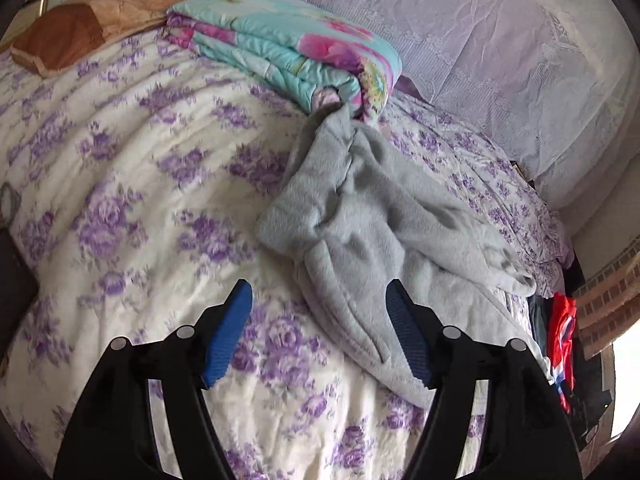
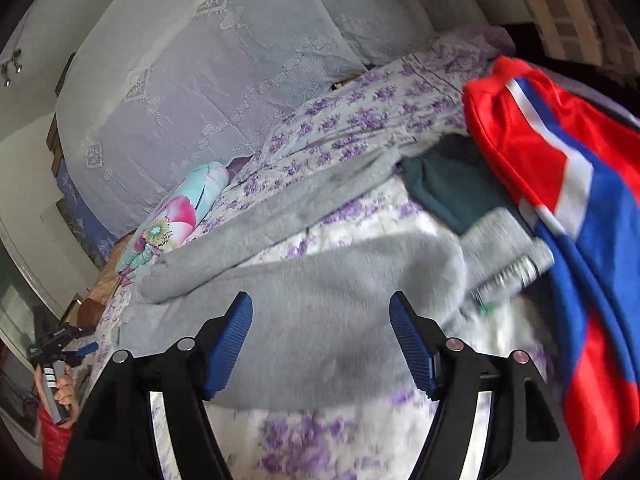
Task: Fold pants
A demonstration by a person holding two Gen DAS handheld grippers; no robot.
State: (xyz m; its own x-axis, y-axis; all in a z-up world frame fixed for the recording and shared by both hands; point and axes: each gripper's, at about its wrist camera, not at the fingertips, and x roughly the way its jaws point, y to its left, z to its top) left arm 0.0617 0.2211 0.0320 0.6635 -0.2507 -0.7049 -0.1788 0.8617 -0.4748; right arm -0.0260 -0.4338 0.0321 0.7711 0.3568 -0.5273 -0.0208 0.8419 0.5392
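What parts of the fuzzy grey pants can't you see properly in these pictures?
- Fuzzy grey pants: left wrist view, far end tucked under the folded turquoise floral quilt.
- Pants: right wrist view, blurred; waistband end partly behind the red, white and blue garment.
- Dark green cloth: mostly covered.

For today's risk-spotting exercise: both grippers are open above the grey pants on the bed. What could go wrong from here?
1. The grey fleece pants lie twisted and bunched, so the left gripper may pinch several layers at once.
2. A red and blue garment and a dark green one touch the pants' far end; the right gripper could snag them.
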